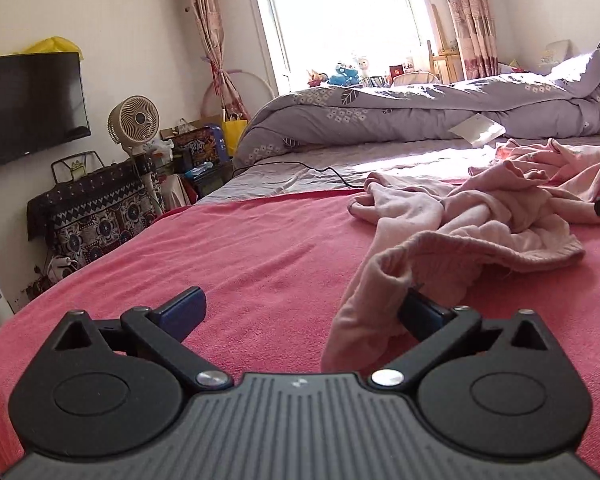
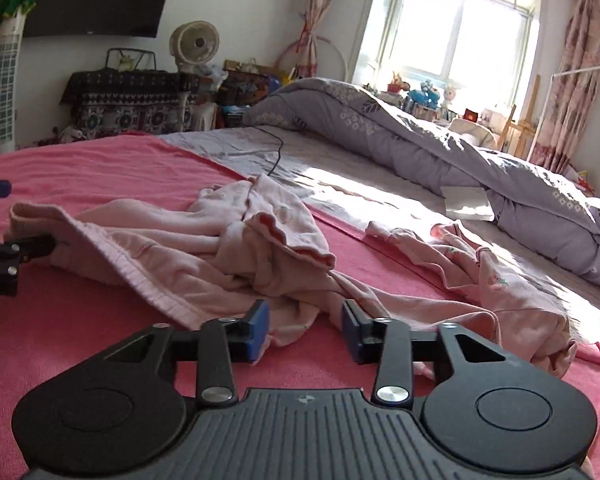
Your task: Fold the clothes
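Observation:
A crumpled pale pink garment (image 1: 476,220) lies on the pink blanket (image 1: 240,248). My left gripper (image 1: 300,308) is open wide at its near waistband end, with the right finger tucked into the waistband fold and the left finger out over bare blanket. In the right wrist view the same garment (image 2: 204,248) spreads ahead, and my right gripper (image 2: 305,330) stands open with a low fold of the cloth lying between its blue pads. A second pink garment with a small flower print (image 2: 500,280) lies to the right.
A rumpled grey-purple duvet (image 2: 440,140) fills the far side of the bed, with a white paper (image 2: 466,198) by it. A black cable (image 1: 320,170) crosses the grey sheet. A fan (image 1: 134,120), a TV (image 1: 28,108) and a covered cabinet (image 1: 96,208) stand past the bed's left edge.

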The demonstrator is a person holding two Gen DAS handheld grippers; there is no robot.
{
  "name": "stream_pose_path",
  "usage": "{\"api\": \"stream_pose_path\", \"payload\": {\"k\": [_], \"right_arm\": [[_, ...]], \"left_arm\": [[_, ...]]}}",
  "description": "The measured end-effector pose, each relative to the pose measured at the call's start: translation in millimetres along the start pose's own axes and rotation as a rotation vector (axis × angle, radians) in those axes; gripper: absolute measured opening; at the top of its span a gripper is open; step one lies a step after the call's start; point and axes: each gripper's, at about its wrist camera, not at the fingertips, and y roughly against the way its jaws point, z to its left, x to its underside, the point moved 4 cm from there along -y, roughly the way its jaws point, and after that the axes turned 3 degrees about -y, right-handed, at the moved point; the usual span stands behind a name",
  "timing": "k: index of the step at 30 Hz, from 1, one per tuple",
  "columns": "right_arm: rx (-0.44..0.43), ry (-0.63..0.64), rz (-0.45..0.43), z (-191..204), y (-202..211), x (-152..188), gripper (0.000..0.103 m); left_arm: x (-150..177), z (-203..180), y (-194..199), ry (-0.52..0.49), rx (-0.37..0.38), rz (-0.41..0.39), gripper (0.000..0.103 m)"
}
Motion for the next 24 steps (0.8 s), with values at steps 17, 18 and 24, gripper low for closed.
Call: {"api": "stream_pose_path", "payload": {"k": [17,18,24], "right_arm": [[0.07,-0.172,-0.019,25,-18,-3,0.01],[0.068,-0.179,-0.04,25,-12,-4,0.01],[0.082,-0.117,-0.112,35,6,-8,0.01]], "left_arm": [[17,-7,22,0.013,0.093,0.03,0.103],[14,-8,26,0.01,0.105,0.017,0.103],[5,-22,32,-0.029,0.127,-0.029,0.103]]}}
